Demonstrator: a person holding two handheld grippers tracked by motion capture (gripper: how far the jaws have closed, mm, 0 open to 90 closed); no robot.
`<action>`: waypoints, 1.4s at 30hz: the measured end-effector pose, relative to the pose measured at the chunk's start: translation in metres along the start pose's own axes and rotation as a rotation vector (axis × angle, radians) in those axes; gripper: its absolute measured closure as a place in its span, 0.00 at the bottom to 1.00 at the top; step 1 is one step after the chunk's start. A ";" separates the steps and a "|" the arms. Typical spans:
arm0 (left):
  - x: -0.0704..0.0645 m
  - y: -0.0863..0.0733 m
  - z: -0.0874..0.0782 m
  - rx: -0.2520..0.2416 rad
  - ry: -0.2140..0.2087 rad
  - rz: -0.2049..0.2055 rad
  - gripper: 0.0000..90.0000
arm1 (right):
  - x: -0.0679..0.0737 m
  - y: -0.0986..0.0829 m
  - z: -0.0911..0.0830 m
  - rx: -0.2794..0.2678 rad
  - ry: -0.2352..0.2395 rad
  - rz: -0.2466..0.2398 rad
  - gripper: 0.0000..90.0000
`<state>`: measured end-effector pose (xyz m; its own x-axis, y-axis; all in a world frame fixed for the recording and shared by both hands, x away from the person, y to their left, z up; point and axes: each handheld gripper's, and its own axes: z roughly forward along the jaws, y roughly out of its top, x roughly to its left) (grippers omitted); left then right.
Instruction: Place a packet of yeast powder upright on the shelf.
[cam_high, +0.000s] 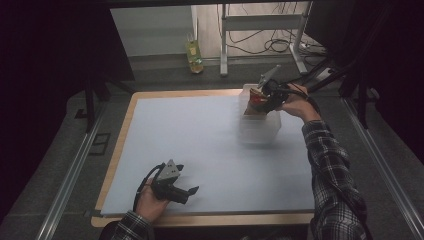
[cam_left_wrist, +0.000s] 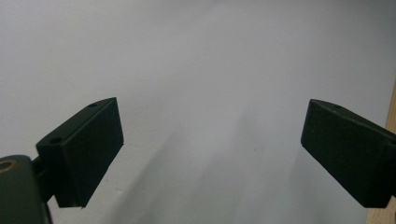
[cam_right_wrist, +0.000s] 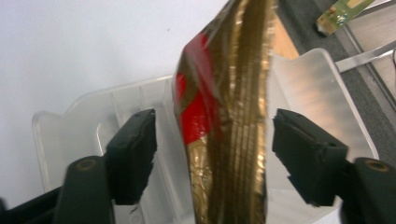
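A gold and red foil packet (cam_right_wrist: 224, 116) stands upright in a clear plastic container (cam_right_wrist: 308, 84) at the far right of the white sheet (cam_high: 200, 145). My right gripper (cam_right_wrist: 212, 135) is open with one jaw on each side of the packet; the left jaw is apart from it and the right jaw is very close to its edge. In the high view the right gripper (cam_high: 262, 97) hovers over the container (cam_high: 260, 129) with the packet (cam_high: 254, 103) under it. My left gripper (cam_high: 189, 192) rests near the sheet's front left, open (cam_left_wrist: 212, 149) with nothing between its jaws.
The white sheet covers a wooden table whose edge (cam_high: 200, 220) shows at the front. Beyond the table, a bottle of yellow liquid (cam_high: 194, 56) stands on the floor near desk legs (cam_high: 223, 45) and cables. Metal rails (cam_high: 70, 175) run along both sides.
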<state>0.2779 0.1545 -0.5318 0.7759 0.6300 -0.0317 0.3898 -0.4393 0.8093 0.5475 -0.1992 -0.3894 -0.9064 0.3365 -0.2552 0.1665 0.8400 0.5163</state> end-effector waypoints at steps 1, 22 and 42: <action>0.000 0.000 0.000 0.001 0.000 0.002 0.06 | 0.000 -0.001 -0.001 -0.012 0.000 0.007 0.27; 0.000 0.000 -0.001 -0.005 0.016 -0.011 0.05 | 0.006 0.000 -0.025 -0.148 -0.005 0.154 0.10; 0.001 0.000 -0.002 -0.026 0.018 -0.038 0.02 | 0.026 0.000 -0.045 -0.211 0.009 0.152 0.06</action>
<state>0.2776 0.1561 -0.5308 0.7516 0.6576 -0.0523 0.4056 -0.3981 0.8228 0.5066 -0.2095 -0.3595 -0.8808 0.4474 -0.1548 0.2171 0.6724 0.7077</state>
